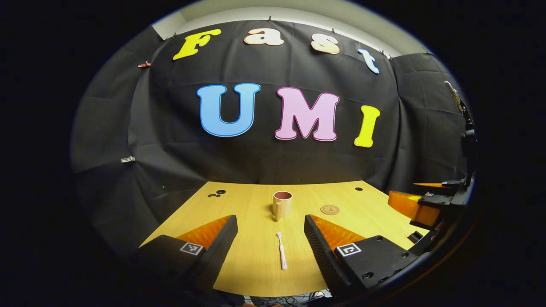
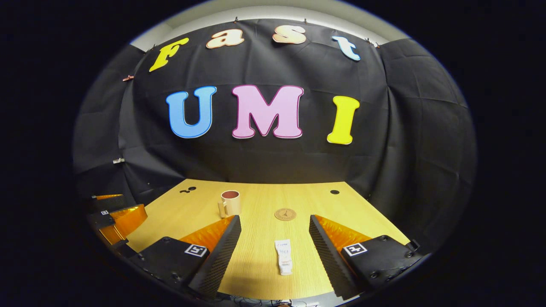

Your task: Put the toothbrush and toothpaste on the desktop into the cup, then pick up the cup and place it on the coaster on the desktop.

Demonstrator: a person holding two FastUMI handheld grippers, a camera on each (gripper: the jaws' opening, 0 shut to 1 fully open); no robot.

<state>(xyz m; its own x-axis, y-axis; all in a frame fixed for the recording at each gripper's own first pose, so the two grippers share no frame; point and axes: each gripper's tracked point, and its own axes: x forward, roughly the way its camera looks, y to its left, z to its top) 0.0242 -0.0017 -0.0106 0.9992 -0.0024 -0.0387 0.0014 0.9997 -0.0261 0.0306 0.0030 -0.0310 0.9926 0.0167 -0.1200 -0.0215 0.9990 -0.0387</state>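
Observation:
A pale toothbrush [image 1: 281, 251] lies on the wooden desktop [image 1: 247, 204], lengthwise between the fingers of my open left gripper [image 1: 271, 226]. Beyond it stands a beige cup [image 1: 282, 204] with a handle, upright and empty-looking. A round brown coaster [image 1: 329, 209] lies to the cup's right. In the right gripper view a white toothpaste tube [image 2: 283, 257] lies flat between the fingers of my open right gripper [image 2: 275, 226]. The cup [image 2: 230, 203] stands farther back on the left there, and the coaster [image 2: 285, 214] lies straight ahead. Neither gripper touches anything.
The right gripper [image 1: 431, 202] hangs at the far right edge of the left gripper view; the left gripper [image 2: 115, 215] hangs at the far left of the right gripper view. Small dark holes [image 1: 216, 194] mark the desktop's back corners. The desktop [image 2: 256, 200] ends at the black cloth wall.

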